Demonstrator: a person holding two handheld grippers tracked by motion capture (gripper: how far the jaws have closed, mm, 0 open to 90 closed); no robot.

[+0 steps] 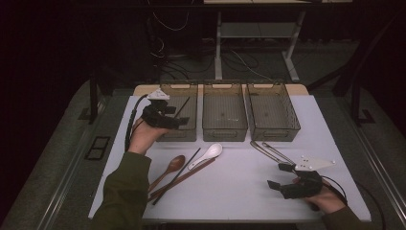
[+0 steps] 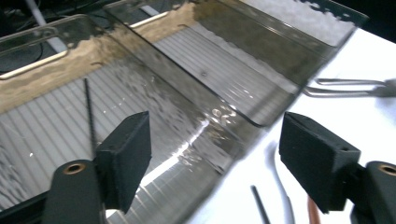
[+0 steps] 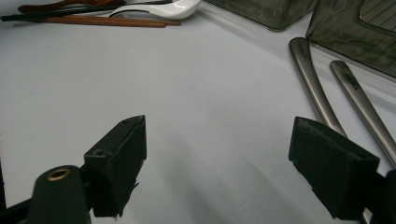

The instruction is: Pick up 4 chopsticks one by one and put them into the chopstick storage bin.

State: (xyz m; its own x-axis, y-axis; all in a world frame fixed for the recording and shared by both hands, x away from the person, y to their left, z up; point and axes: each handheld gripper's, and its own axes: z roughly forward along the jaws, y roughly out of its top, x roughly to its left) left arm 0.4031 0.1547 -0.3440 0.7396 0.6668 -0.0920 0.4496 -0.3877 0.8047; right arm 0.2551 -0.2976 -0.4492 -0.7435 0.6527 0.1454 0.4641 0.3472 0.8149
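While sorting cutlery into bins: judged partway, most pieces not yet binned.
table (image 1: 239,196): white top, bare patch under right gripper.
bins: three smoky plastic ones in a row at far edge; left bin (image 1: 179,86), middle bin (image 1: 224,130), right bin (image 1: 273,132).
left gripper (image 1: 179,120): hovers over near wall of left bin, jaws released wide, nothing between them.
right gripper (image 1: 279,176): low over table, jaws spread, empty; just beside handle ends of metal utensils.
metal utensils (image 1: 270,151): two, side by side on table, in front of right bin, heads pointing at it.
brown chopsticks (image 1: 184,176): on table, front of left and middle bins, bunched with wooden spoon (image 1: 170,167), white spoon (image 1: 208,154) and one black chopstick.
black chopstick in bin (image 1: 183,108): leans inside left bin.
next, right side: take one metal handle only, jaws square across it, pads flat to table, close near balance point so head stays level.
risk: thin handle slipping; second utensil dragged along.
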